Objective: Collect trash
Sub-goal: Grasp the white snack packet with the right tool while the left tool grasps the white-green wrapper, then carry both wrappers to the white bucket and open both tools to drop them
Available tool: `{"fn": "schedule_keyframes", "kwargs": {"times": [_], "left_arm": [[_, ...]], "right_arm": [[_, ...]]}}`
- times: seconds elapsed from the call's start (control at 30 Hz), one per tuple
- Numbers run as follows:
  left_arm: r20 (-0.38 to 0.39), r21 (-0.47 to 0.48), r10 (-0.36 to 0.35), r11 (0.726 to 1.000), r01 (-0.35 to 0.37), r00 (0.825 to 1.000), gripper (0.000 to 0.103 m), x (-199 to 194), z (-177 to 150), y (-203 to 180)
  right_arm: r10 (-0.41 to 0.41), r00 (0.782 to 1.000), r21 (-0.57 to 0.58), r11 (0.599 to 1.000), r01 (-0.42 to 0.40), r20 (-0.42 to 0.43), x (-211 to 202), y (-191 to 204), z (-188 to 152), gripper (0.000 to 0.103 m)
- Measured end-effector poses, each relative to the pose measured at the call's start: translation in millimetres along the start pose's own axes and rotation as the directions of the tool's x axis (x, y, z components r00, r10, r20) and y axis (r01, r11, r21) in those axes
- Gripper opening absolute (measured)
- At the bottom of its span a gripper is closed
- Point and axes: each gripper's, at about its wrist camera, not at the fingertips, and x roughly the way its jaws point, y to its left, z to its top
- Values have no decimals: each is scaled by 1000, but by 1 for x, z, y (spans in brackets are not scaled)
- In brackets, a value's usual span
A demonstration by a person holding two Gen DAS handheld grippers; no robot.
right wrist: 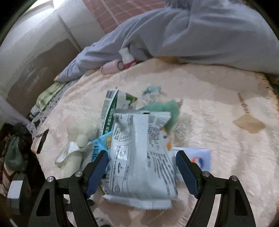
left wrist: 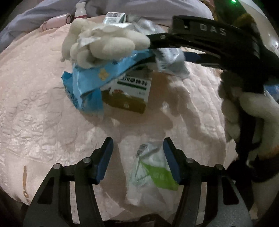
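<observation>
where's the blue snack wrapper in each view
Left wrist view: the blue snack wrapper lies left of centre, under a white plush toy and over a green carton.
Right wrist view: only a corner of it shows, lower left of centre, behind the big white wrapper.
Shared landmark: the small white bottle at the far edge.

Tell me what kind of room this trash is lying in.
Probably a bedroom: the wrappers lie on a plush pink blanket, a rumpled grey-lilac quilt is heaped behind it, and a cream plush toy rests among the litter.

Left gripper [left wrist: 137, 158] jaws apart over green-white wrapper [left wrist: 153, 172] on pink blanket [left wrist: 43, 104]; blue wrapper [left wrist: 94, 82] beyond.
</observation>
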Motion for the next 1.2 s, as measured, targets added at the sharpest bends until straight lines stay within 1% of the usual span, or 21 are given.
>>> {"fn": "schedule_keyframes", "kwargs": {"times": [0.07, 0.1, 0.17, 0.27, 0.43, 0.53, 0.63, 0.67, 0.7, 0.77, 0.87, 0.93, 1.0, 1.07, 1.1, 1.2], "left_arm": [[-3, 16, -5, 1000, 5, 1000, 58, -4, -5, -1], [-6, 21, -8, 1000, 8, 1000, 58, -6, -6, -1], [-13, 35, -13, 999, 14, 1000, 59, -11, -10, 0], [-28, 69, -5, 998, 7, 1000, 58, -14, -17, -3], [-46, 92, -13, 996, 17, 999, 58, -22, -22, -10], [-23, 119, -23, 993, 26, 999, 58, -34, -25, -14], [-33, 141, -74, 987, 78, 997, 59, -45, -27, -15], [-39, 152, -80, 985, 85, 996, 61, -47, -30, -14], [-47, 171, -72, 982, 79, 996, 64, -47, -32, -14], [-64, 202, -38, 978, 51, 997, 65, -41, -37, -17], [-105, 268, 49, 963, -19, 993, 65, -23, -50, -30], [-82, 290, 79, 956, -52, 993, 65, -21, -54, -34], [-75, 259, 63, 965, -42, 995, 63, -22, -51, -35], [-70, 210, 19, 978, -4, 997, 54, -24, -40, -33], [-65, 198, 11, 980, 2, 998, 46, -25, -36, -34], [-36, 173, 2, 985, 4, 999, 42, -24, -19, -45]], "right_arm": [[21, 1000, -11, 1000, -21, -4, 4, 3, -1, 77], [30, 1000, -21, 999, -30, 3, 3, 4, -3, 71], [38, 999, -43, 998, -37, 25, -2, 8, -7, 54], [25, 998, -81, 997, -21, 57, -14, 12, -11, 48], [-1, 992, -118, 993, 16, 127, -56, 12, -29, 47], [-38, 989, -131, 990, 57, 144, -83, 6, -47, 47], [-54, 988, -102, 992, 69, 145, -102, -9, -65, 47], [-56, 988, -87, 994, 69, 144, -107, -14, -70, 47], [-61, 988, -67, 995, 71, 145, -111, -20, -76, 47], [-58, 988, -40, 997, 65, 146, -117, -26, -84, 47], [-55, 988, -23, 998, 59, 143, -119, -29, -94, 47], [-52, 989, -25, 998, 56, 136, -117, -28, -98, 47], [-56, 989, -33, 998, 61, 133, -116, -26, -101, 47], [-65, 989, -41, 997, 71, 134, -115, -25, -105, 47], [-69, 989, -44, 996, 75, 134, -114, -24, -106, 47], [-92, 986, -55, 993, 101, 140, -116, -24, -109, 47]]}}
